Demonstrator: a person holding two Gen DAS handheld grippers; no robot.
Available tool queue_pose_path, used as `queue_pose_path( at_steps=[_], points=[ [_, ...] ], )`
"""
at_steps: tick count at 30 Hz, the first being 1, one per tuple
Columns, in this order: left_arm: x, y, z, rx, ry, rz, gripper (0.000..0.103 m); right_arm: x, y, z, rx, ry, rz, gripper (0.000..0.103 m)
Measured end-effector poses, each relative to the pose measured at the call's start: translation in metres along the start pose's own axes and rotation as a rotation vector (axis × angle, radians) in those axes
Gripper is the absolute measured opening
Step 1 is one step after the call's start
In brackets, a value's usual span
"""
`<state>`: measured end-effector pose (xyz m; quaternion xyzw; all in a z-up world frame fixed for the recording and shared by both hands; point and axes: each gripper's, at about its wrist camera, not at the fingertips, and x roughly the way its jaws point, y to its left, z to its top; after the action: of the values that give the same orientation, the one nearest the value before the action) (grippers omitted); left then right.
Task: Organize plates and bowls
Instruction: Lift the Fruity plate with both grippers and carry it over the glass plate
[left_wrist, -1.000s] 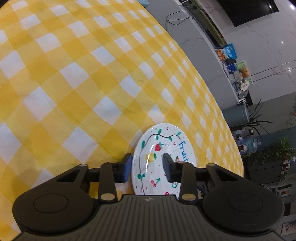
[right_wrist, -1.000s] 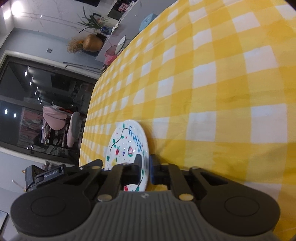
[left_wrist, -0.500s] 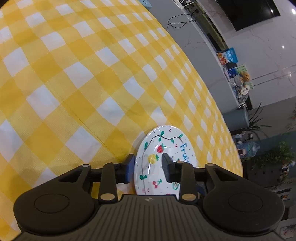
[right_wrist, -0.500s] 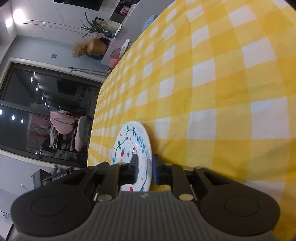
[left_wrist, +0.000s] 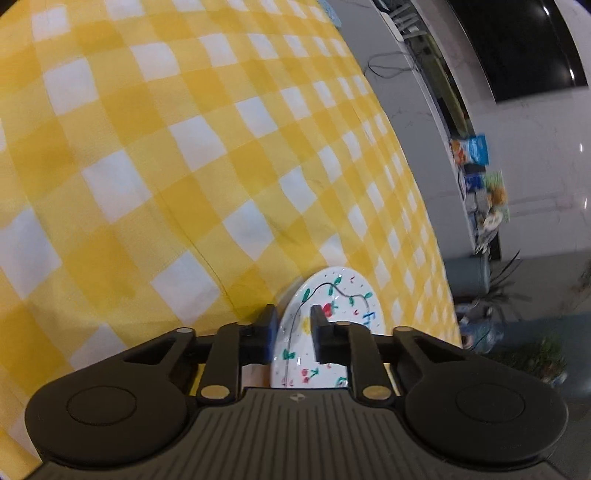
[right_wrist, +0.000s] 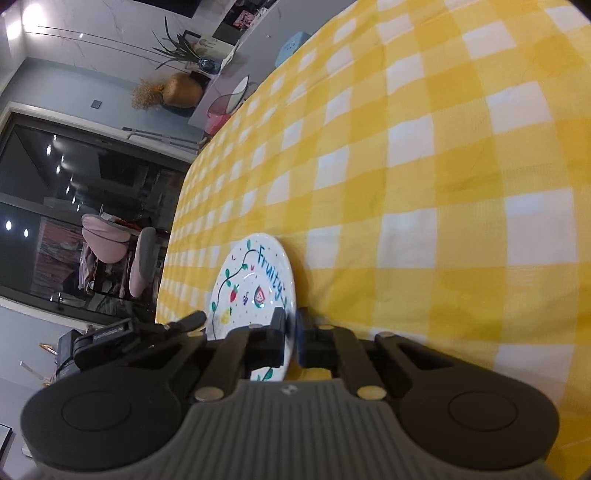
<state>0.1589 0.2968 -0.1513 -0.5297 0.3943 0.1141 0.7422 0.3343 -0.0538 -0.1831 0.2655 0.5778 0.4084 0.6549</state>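
Note:
A white plate painted with fruit and the word "Fruity" is over the yellow checked tablecloth. My left gripper straddles its near rim, jaws closing, one pad under the plate and one on its painted face. In the right wrist view the same plate stands almost edge-on, and my right gripper is shut on the opposite rim. The left gripper's finger shows at the plate's far side. No bowl is in view.
The tablecloth stretches far ahead of both grippers. In the left wrist view the table ends at the right, beyond it a grey counter with snack bags. In the right wrist view a pink chair stands past the table's left edge.
The left jaws widened a little, then narrowed onto the plate's rim, and the left view rolled slightly. The right jaws opened briefly and shut again on the rim.

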Motion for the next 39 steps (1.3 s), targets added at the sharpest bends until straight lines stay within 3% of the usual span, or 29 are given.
queue_pose_path(
  at_steps=[4,9,19,28,39],
  points=[
    [-0.001,-0.011,-0.003,0.074,-0.016,0.026,0.019,-0.002,0.001,-0.004,0.006,-0.014,-0.013,0.004],
    [-0.008,-0.016,-0.002,0.104,-0.027,0.003,0.019,-0.011,0.005,-0.012,0.014,-0.029,0.007,0.004],
    [-0.019,-0.064,-0.008,0.309,-0.025,-0.067,0.019,-0.046,0.017,-0.015,0.037,-0.118,0.014,0.004],
    [0.032,-0.096,-0.026,0.421,0.159,-0.028,0.019,-0.102,0.007,-0.026,0.09,-0.234,0.012,0.004],
    [0.076,-0.141,-0.048,0.539,0.349,-0.062,0.019,-0.157,-0.021,-0.043,0.188,-0.312,-0.032,0.004]
  ],
)
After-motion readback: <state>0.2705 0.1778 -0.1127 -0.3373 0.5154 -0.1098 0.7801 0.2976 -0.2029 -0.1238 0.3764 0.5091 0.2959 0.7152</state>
